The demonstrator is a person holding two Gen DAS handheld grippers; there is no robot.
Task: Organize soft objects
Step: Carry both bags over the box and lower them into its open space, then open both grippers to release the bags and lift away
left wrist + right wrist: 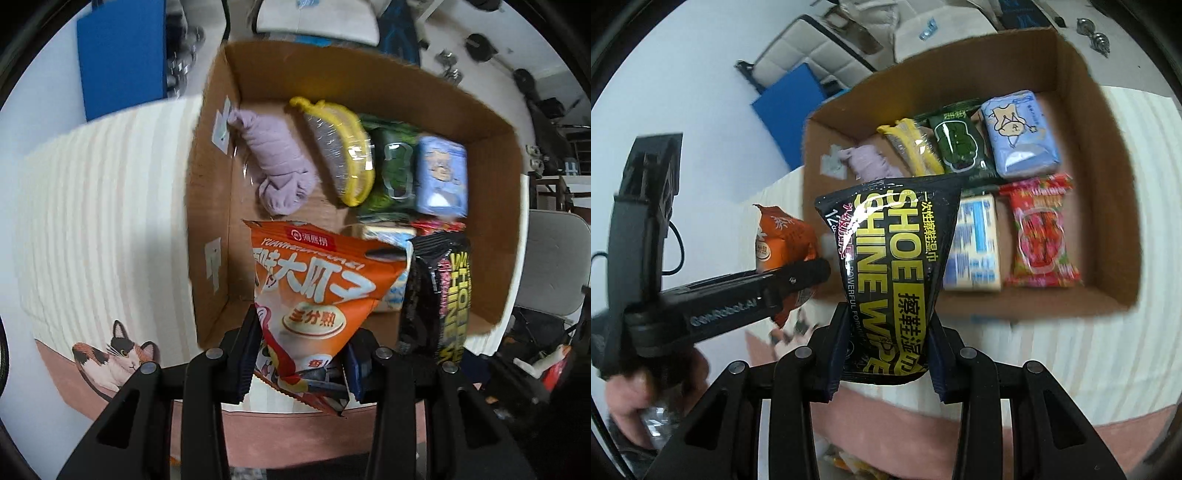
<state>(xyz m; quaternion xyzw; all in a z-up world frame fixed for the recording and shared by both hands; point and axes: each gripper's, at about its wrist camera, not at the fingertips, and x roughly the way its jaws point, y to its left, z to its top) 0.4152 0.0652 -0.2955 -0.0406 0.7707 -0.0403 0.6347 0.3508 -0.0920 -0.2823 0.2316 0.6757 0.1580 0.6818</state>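
My left gripper [301, 354] is shut on an orange snack bag [314, 291] and holds it above the near edge of the cardboard box [214, 206]. My right gripper [886, 350] is shut on a black shoe-wipe pack [890, 273], held over the box's [1108, 184] near wall. The black pack also shows in the left wrist view [439, 295]. The left gripper with the orange bag [783, 236] shows at the left of the right wrist view. Inside the box lie a purple cloth roll [277, 162], a yellow-edged pack [340, 151], a green pack [960, 144], a blue tissue pack [1019, 140], a red snack pack [1041, 236] and a white-blue pack [975, 243].
The box stands on a cream striped cloth [103, 206] with a pink border and a cat print [114, 354]. A blue panel [122, 55] stands behind at the left. A grey chair [554, 258] and clutter are at the right.
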